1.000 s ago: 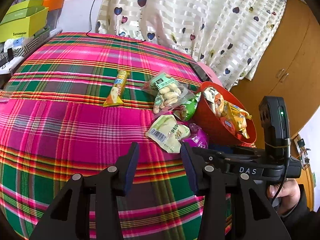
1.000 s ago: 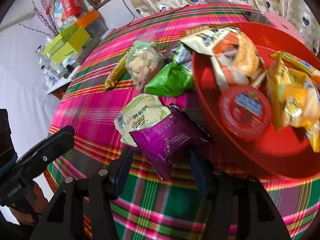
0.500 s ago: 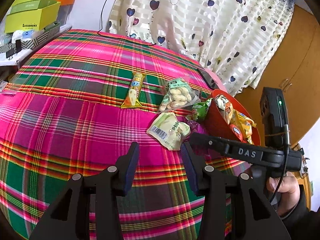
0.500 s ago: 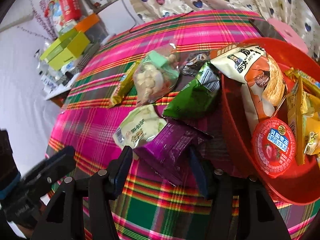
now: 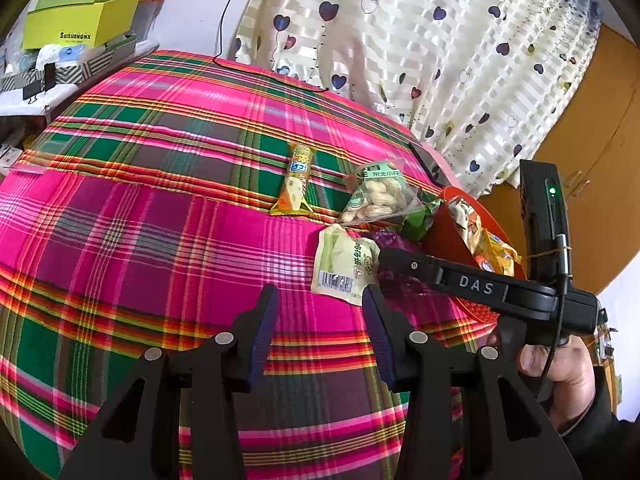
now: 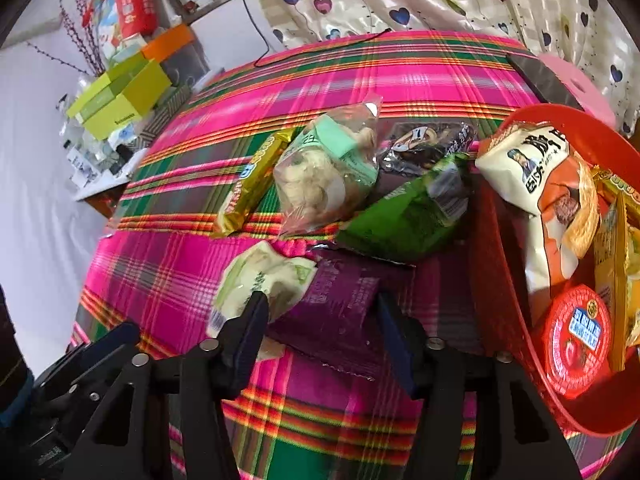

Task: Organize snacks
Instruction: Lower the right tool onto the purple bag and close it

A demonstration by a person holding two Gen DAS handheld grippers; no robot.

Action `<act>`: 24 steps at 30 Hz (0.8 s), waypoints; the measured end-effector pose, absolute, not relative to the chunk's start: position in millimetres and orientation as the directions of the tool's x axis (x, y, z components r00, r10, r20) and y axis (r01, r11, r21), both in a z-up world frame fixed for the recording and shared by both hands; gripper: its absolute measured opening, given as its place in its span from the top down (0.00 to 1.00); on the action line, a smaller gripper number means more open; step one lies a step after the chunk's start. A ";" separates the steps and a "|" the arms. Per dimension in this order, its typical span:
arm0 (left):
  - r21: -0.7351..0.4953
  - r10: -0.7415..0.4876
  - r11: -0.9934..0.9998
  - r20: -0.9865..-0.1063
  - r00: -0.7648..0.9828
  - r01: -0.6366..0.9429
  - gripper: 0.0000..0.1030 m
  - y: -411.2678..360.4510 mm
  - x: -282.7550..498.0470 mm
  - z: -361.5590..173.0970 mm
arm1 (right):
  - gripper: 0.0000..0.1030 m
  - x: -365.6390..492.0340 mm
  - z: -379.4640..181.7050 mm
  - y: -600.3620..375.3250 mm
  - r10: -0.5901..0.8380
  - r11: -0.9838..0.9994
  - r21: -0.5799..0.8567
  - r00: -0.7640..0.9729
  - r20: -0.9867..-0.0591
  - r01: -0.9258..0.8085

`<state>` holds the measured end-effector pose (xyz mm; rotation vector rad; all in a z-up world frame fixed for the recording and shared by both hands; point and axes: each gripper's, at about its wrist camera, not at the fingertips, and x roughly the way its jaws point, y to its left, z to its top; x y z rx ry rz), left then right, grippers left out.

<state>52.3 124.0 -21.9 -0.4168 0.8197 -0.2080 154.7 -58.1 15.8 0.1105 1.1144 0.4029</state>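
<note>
Snacks are half sorted here: the red bowl [image 6: 500, 248] on the plaid tablecloth [image 5: 160, 240] already has a burger-print pack [image 6: 552, 184], a red jelly cup [image 6: 576, 336] and yellow packets in it, while a purple packet [image 6: 340, 308], pale green packet [image 6: 260, 280], dark green pack [image 6: 404, 216], peanut bag [image 6: 324, 176] and yellow bar [image 6: 252, 184] lie on the cloth just beside it. The right gripper [image 6: 320, 332] has its jaws spread wide either side of the purple packet, not pinching it. The left gripper [image 5: 318, 320] hangs over bare cloth, jaws apart, holding nothing, near the pale green packet.
</note>
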 end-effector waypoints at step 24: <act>-0.382 -0.290 0.924 -0.679 0.674 0.012 0.57 110.8 46.3 -9.1 | 0.70 143.3 17.8 -70.3 0.363 0.921 0.261 0.392 -0.845 -0.290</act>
